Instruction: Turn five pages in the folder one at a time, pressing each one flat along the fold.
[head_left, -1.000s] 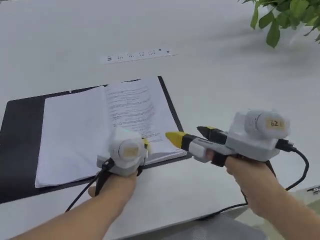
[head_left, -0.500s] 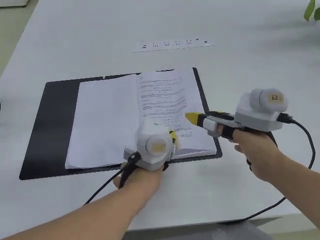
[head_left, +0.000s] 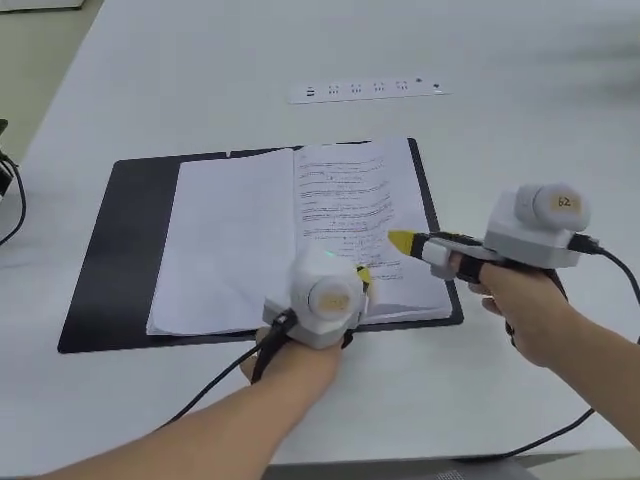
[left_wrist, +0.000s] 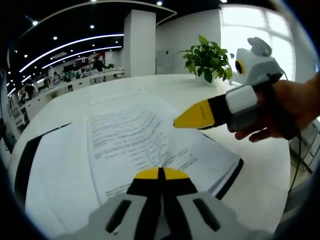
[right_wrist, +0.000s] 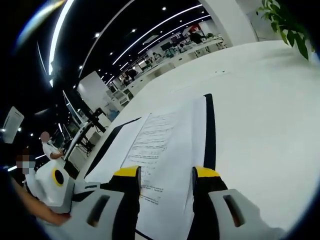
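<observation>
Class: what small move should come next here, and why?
Probably lower the right gripper onto the right edge of the printed page and close on it, to begin a turn. Its jaws stand open near that edge, holding nothing; the left gripper is shut over the page's lower part.

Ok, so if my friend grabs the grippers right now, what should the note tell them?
Left gripper: fingers shut, empty, low over the bottom of the printed page.
Right gripper: fingers open, empty, pointing in over the printed page's outer side.
Folder: lies open on the white table, blank page on the left, printed page on the right.
Done: folder is open; the count of pages turned cannot be told.
Left: probably pinch the printed page's edge, turn it over, press along the fold, and go on until five.
</observation>
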